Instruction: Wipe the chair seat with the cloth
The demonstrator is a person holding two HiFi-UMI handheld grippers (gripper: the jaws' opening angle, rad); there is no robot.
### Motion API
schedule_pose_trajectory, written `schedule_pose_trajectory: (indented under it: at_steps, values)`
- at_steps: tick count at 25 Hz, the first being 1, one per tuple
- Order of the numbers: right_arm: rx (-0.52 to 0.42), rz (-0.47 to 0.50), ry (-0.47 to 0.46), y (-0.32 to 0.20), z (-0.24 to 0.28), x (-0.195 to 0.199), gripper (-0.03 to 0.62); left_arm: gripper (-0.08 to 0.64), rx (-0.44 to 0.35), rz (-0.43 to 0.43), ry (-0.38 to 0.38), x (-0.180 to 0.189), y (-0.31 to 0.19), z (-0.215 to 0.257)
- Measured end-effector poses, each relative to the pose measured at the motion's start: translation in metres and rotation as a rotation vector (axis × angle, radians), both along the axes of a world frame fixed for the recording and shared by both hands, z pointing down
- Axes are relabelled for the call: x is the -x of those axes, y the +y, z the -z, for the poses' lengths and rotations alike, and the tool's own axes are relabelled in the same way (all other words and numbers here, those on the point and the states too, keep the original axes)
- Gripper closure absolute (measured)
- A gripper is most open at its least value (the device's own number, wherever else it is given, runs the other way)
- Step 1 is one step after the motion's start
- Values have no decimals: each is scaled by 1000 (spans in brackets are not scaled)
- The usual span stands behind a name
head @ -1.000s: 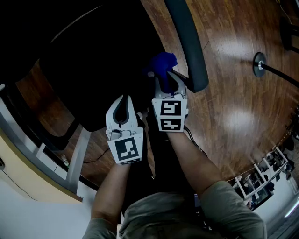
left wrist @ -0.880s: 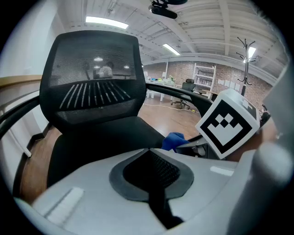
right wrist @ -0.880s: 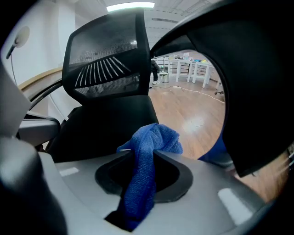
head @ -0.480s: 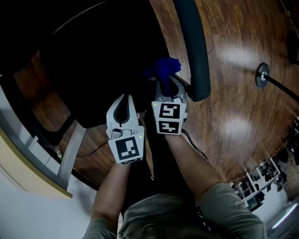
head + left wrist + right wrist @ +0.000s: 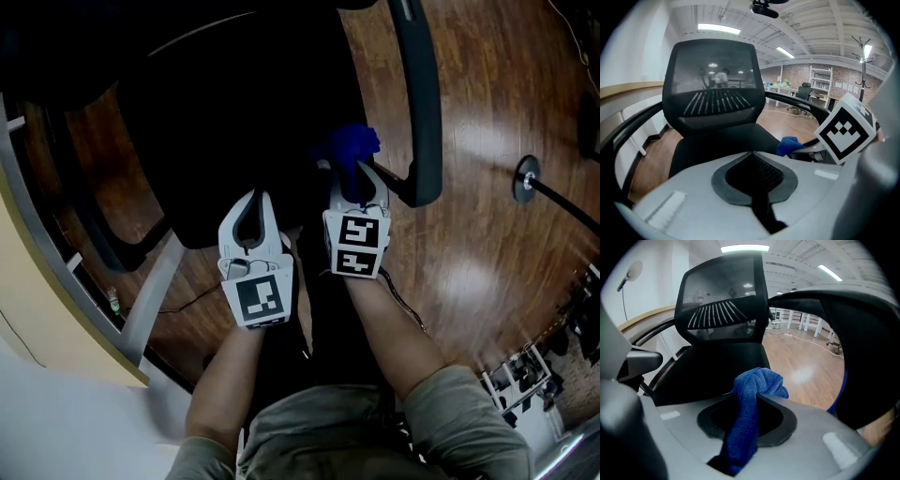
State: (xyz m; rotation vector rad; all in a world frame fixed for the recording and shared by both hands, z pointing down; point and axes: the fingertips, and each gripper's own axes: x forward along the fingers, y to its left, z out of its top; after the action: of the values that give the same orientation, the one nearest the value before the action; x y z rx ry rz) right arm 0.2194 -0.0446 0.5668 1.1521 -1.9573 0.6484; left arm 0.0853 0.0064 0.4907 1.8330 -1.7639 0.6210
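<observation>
A black office chair stands in front of me; its seat (image 5: pixel 234 122) fills the upper middle of the head view, its mesh back (image 5: pixel 712 93) faces both gripper views. My right gripper (image 5: pixel 354 173) is shut on a blue cloth (image 5: pixel 349 145), which bunches out past its tips at the seat's right edge beside the armrest (image 5: pixel 422 103). In the right gripper view the cloth (image 5: pixel 750 404) hangs down between the jaws. My left gripper (image 5: pixel 251 208) is at the seat's front edge, jaws together with nothing between them; the blue cloth (image 5: pixel 790 145) shows to its right.
Brown wood floor (image 5: pixel 497 216) lies to the right, with a round stand base (image 5: pixel 525 178) on it. A desk edge and metal frame (image 5: pixel 56 309) run along the left. A cable (image 5: pixel 187 300) trails on the floor under the chair.
Both grippers and the cloth have shifted a little to the right in the head view as the view swung; the cloth stays gripped at the seat's right edge.
</observation>
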Motion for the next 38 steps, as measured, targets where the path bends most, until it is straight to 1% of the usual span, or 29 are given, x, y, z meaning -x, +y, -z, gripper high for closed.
schedule_pose_trajectory:
  at_steps: [3,5,8,11,15,20,24,29,34,38]
  values:
    - [-23,52,-26,5,21,33,497,555,-11,47,-13,33,13,15]
    - [-38,105,-47,12,33,61,497,555,-15,83,-20,56,28,20]
    - [-63,202,-102,34,45,110,497,555,-9,138,-23,89,61,19]
    - [-77,324,-164,58,55,157,497,555,10,218,-14,113,95,13]
    - [-66,471,-220,94,57,214,497,555,47,313,-5,145,138,-1]
    - [-28,619,-253,141,50,266,497,555,47,407,-8,179,179,-15]
    - [-4,691,-256,171,39,295,495,555,45,440,-2,197,199,-22]
    - [34,758,-231,204,19,315,495,555,61,448,12,207,215,-35]
    - [87,783,-197,223,-5,315,495,555,81,461,15,211,226,-43]
    - [94,780,-199,219,-17,311,495,555,95,455,10,206,224,-52]
